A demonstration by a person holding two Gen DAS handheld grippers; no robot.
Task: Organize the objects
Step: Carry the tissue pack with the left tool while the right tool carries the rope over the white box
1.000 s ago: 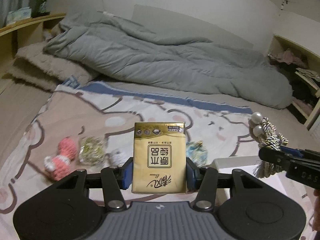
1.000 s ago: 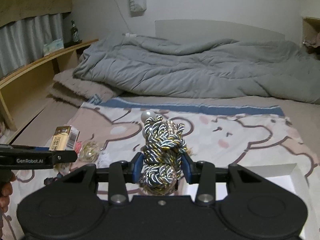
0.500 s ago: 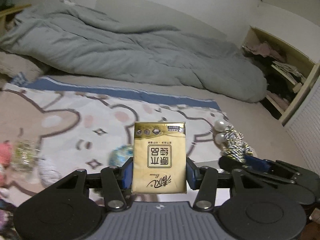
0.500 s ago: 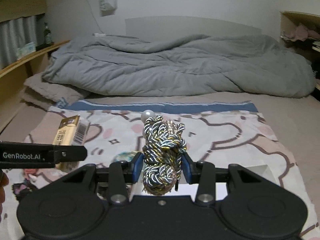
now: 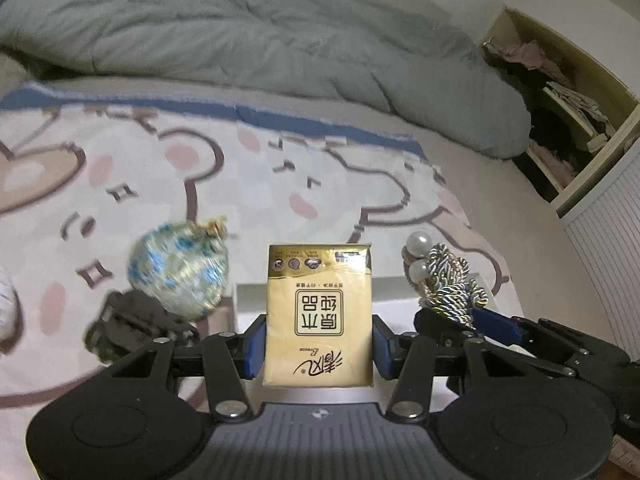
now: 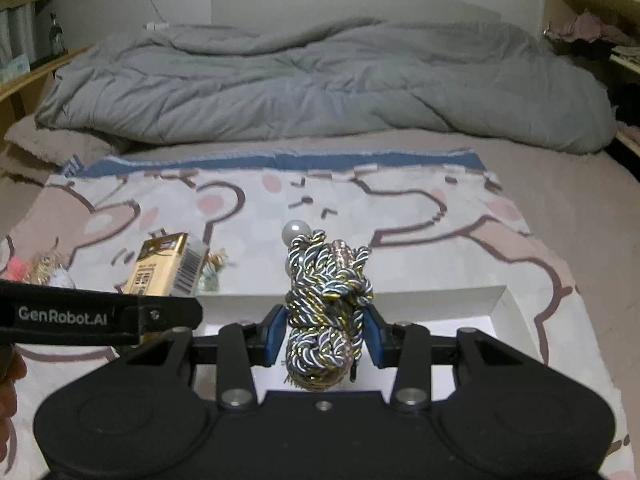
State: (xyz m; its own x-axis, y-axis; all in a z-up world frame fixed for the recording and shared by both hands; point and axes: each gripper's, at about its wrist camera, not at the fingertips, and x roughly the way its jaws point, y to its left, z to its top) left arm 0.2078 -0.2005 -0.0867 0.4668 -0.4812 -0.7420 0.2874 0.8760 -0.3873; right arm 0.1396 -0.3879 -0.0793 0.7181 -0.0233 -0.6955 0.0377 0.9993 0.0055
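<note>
Left wrist view. Left gripper [image 5: 319,350]: jaws clamped on the two narrow sides of a gold tissue pack [image 5: 319,314], held upright, long axis running away from the camera along the fingers, print inverted. White tray [image 5: 250,300]: directly ahead of and below the pack, rim just past the fingertips. Right gripper [image 5: 456,318]: beside it to the right, over the same tray, carrying a knotted cord bundle [image 5: 446,280] with two pearl beads. Blue-and-gold ball ornament [image 5: 180,268] and a black clip [image 5: 128,326]: on the bear-print blanket [image 5: 200,168], left of the tray.

Right wrist view. Right gripper [image 6: 325,338]: jaws closed on the cord bundle [image 6: 326,308], long axis upright along the fingers, bead end away from the camera. White tray [image 6: 464,300]: immediately beneath; both loads appear about equally near it.
</note>
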